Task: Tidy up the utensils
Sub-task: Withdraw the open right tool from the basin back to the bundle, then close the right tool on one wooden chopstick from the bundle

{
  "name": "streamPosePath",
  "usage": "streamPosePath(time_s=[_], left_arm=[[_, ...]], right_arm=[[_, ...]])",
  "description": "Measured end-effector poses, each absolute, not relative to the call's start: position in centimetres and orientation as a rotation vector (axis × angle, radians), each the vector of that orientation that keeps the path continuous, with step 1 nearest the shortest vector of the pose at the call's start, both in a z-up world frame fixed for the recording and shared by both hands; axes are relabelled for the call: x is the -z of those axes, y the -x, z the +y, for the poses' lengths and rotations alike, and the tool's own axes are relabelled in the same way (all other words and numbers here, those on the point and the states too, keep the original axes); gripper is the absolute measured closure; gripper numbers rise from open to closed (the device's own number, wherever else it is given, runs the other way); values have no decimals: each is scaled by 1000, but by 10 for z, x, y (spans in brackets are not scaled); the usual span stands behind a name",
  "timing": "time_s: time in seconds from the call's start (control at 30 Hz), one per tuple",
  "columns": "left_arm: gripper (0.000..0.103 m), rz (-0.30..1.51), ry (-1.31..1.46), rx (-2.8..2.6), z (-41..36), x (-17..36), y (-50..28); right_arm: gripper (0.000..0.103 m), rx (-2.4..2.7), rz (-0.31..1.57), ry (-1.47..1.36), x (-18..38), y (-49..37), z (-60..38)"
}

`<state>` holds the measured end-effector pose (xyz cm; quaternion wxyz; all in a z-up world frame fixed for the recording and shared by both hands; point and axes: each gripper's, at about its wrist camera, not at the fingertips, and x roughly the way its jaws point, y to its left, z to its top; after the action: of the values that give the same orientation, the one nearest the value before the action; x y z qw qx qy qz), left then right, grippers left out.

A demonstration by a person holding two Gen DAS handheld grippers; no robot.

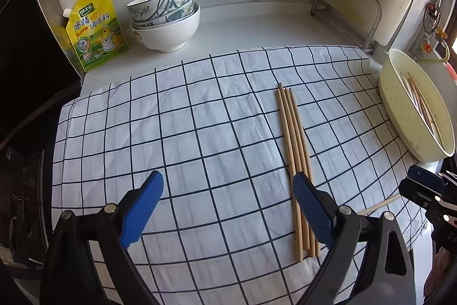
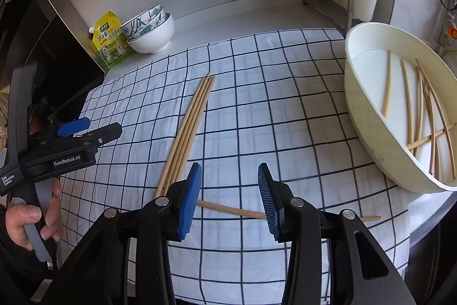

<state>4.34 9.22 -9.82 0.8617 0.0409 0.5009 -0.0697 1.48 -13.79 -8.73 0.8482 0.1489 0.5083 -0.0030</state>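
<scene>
1. Lying side by side on the checked cloth [image 1: 177, 133], three chopsticks [image 1: 294, 156] form a tidy bundle with their tips almost touching one another
2. Just beside that bundle's near end, the left gripper [image 1: 228, 207] hovers with its blue pads spread wide and only cloth between them; the right-hand pad partly covers the bundle
3. Over the cloth's near edge, the right gripper [image 2: 228, 199] stands partly open; a single chopstick [image 2: 231, 210] lies crosswise on the cloth under the gap between its pads, and the pads do not press on it
4. At the right edge of the cloth sits a cream basin [image 2: 360, 93], with several more chopsticks [image 2: 422, 116] scattered loosely inside, some crossing each other
5. At the back left of the counter, a stack of bowls [image 1: 165, 19] stands just beside a yellow seasoning pouch [image 1: 95, 27]
6. A person's hand [image 2: 31, 219] grips the handle of the left gripper, seen at the left edge of the right wrist view
</scene>
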Motion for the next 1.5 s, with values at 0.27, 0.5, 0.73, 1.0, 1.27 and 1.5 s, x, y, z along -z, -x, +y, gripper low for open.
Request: streamPosePath(time_s=[0.27,0.5,0.73,1.0,1.27,1.5], left_arm=[[13,1048,-90,174,106,113,-55],[13,1053,-81,188,120,123,-59],[13,1057,-67,197,128,128,-61],[13,1066,-54,208,128,132,-59],[13,1068,-59,221,119,133,-60],[13,1082,-70,235,103,139,-60]], right_arm=[[63,40,1102,-310,120,-38,-106],[63,76,1114,-304,140,-51,-88],[63,106,1139,-280,153,-57,-77],[63,133,1123,-217,152,-57,-68],[62,127,1128,-176,155,-59,-67],[96,113,1126,-178,155,-61,-76]])
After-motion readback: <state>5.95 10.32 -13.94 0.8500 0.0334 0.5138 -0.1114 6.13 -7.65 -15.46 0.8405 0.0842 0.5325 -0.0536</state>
